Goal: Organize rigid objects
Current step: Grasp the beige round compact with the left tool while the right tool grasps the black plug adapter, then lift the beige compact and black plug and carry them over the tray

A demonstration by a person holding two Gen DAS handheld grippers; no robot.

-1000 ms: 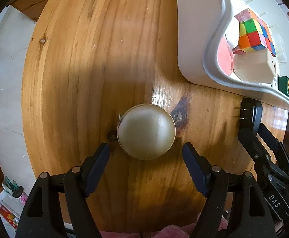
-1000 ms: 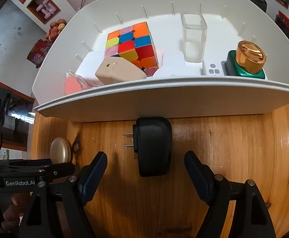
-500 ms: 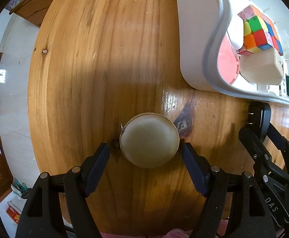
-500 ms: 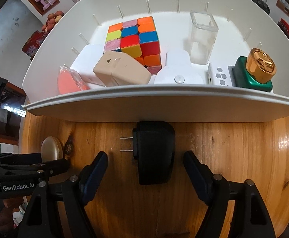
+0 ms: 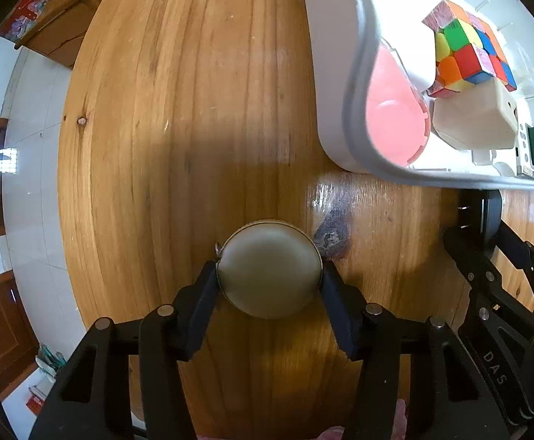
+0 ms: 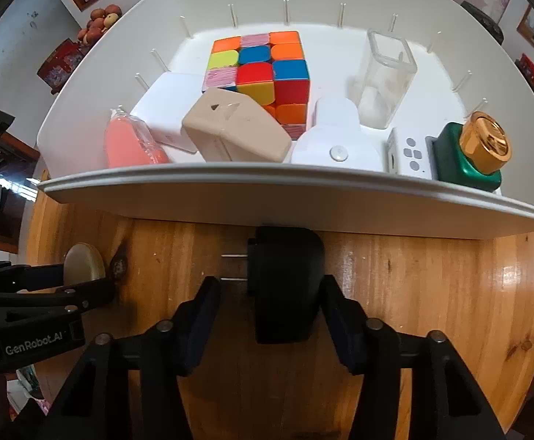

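Progress looked near the end — the white tray (image 6: 230, 179) already held most of the stuff: puzzle cube (image 6: 263, 73), beige block (image 6: 234, 132), pink case (image 6: 131, 143), clear cup (image 6: 387, 77), white remote (image 6: 409, 154), green bottle with gold cap (image 6: 475, 154), plus a couple of white items I couldn't identify. Two things were left on the wooden table (image 5: 193, 110), and I had one lined up in each hand.

My left gripper (image 5: 269, 278) was clamped on the round tin (image 5: 269, 269), both fingers touching its sides, tin resting on the wood beside a dark knot. My right gripper (image 6: 268, 300) sat around the black plug adapter (image 6: 285, 286), which lay right against the tray's front wall, prongs pointing left. Right finger touched the body; the left one showed a gap, prongs in between, so the jaws were part way apart and not gripping yet, as far as I could judge.

View differences: left camera gave the top-down look at the tin and the tray's corner, but only a sliver of the adapter under the tray's edge. Right camera showed the full tray contents and the adapter — the tin only edge-on at far left, with the left gripper's fingers alongside it.
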